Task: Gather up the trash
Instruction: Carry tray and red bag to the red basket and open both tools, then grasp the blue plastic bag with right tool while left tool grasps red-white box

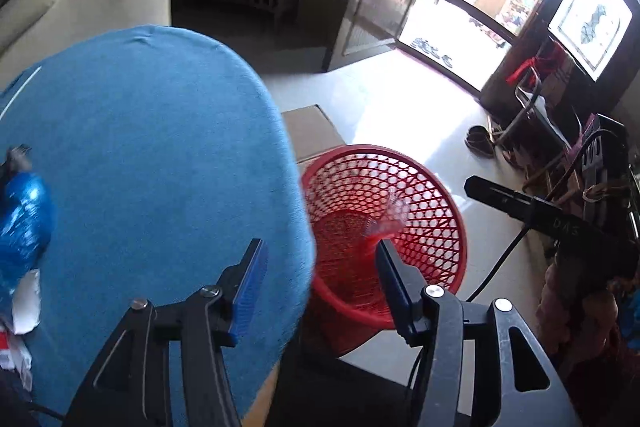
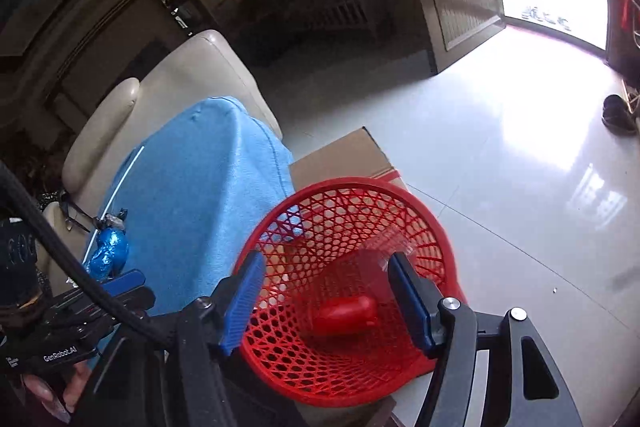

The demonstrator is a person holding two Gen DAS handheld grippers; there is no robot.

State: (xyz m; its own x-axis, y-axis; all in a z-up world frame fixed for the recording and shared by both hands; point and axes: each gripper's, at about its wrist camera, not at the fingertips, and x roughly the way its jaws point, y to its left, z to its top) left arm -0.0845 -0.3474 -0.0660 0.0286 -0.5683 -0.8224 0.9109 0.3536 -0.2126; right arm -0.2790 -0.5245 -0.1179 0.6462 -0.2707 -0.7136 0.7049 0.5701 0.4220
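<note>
Both our grippers hang with jaws apart and nothing between them: the left gripper (image 1: 320,291) over the worktop (image 1: 160,147) edge, the right gripper (image 2: 324,299) above the red basket (image 2: 400,195). A red piece (image 2: 344,315) and a clear cup (image 1: 390,215) lie inside. For the next pickup, we should swing toward nine o'clock, where the blue wrapper (image 1: 24,223) and white scrap (image 1: 28,303) wait, keeping clear of the basket's rim. Open floor (image 2: 500,147) lies at two o'clock.

blurred: clear plastic piece (image 1: 394,213) inside red mesh plastic basket (image 1: 440,195), can't identify | cut off: crumpled blue foil wrapper (image 1: 22,223) at my left edge | doorway outside overexposed
</note>
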